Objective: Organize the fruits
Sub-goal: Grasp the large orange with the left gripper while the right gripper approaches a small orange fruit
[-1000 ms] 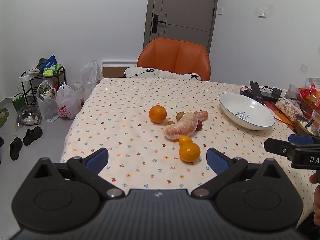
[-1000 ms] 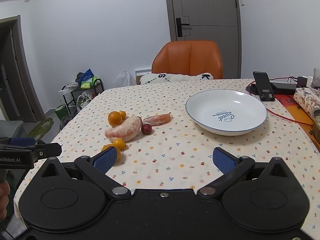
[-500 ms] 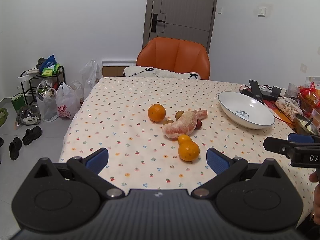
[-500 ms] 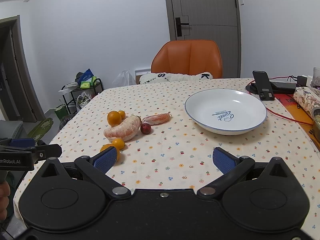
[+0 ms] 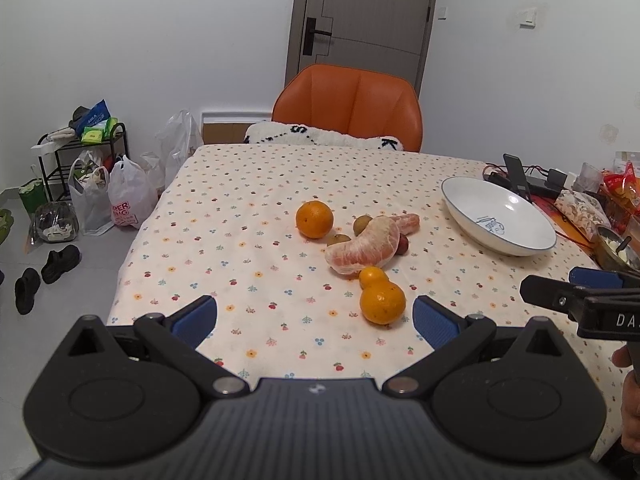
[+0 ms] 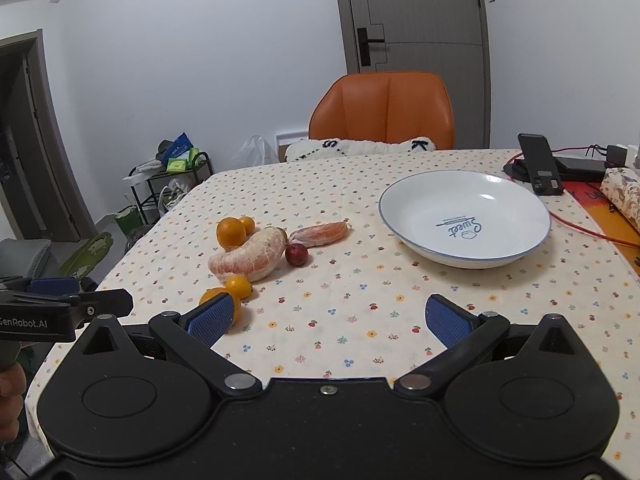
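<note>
Holding both tools above the near edge, you have the left gripper [image 5: 315,316] with fingers spread wide and empty; the right gripper [image 6: 327,318] is likewise wide apart, gripping nothing. Just ahead of your left tool's right finger, at 1 o'clock, sits a large orange [image 5: 382,305], touching a small orange [image 5: 373,277] beyond it. Past these lies a peeled pomelo wedge [image 5: 365,248], with a slimmer peeled segment [image 5: 407,223], a dark red fruit [image 6: 296,255], two brownish fruits [image 5: 363,224] and another orange [image 5: 314,219] clustered around it. At 2 o'clock, well apart from the fruit, stands the empty white bowl [image 6: 404,226]. A phone on a stand [image 6: 538,162] and red cable [image 6: 588,231] lie beyond the bowl. The floral tablecloth [image 5: 240,216] covers the table; an orange chair [image 5: 348,106] stands at 12 o'clock before a grey door [image 5: 366,20].
</note>
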{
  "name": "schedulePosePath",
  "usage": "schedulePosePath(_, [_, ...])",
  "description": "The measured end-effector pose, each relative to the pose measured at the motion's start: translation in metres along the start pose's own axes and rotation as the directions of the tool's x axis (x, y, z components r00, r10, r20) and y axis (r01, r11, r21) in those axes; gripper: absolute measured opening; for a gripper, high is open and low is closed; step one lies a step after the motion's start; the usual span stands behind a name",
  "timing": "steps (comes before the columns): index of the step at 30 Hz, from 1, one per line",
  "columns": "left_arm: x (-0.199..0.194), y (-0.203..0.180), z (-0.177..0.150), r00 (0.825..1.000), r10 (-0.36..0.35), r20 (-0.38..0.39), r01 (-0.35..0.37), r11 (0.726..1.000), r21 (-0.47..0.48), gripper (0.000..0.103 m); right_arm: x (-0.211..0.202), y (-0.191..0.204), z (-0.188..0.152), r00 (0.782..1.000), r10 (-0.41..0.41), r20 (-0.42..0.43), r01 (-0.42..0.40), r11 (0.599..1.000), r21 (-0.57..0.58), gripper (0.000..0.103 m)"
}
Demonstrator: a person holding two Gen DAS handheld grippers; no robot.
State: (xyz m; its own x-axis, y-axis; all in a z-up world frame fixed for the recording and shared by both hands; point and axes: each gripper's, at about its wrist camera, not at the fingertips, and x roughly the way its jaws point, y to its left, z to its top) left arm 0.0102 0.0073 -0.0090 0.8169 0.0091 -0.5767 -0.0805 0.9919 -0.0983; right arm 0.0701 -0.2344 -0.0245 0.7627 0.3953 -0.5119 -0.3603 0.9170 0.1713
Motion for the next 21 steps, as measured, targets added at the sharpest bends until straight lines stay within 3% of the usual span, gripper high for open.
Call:
schedulePosePath(11, [0.028, 0.002, 0.005, 1.000, 0.000, -0.026, 0.000, 1.000, -0.008, 0.103, 0.029, -0.005, 0.002, 0.998, 0.038, -0.049, -0.037, 0.999, 0.018, 0.103])
schedulePosePath(21, [0.056, -0.009, 0.007, 0.997, -0.051, -0.055, 0.051, 0.999, 0.006, 0.098, 0.050, -0.015, 0.006, 0.994, 0.084, -0.072, -0.081, 0.996, 0.046, 0.103])
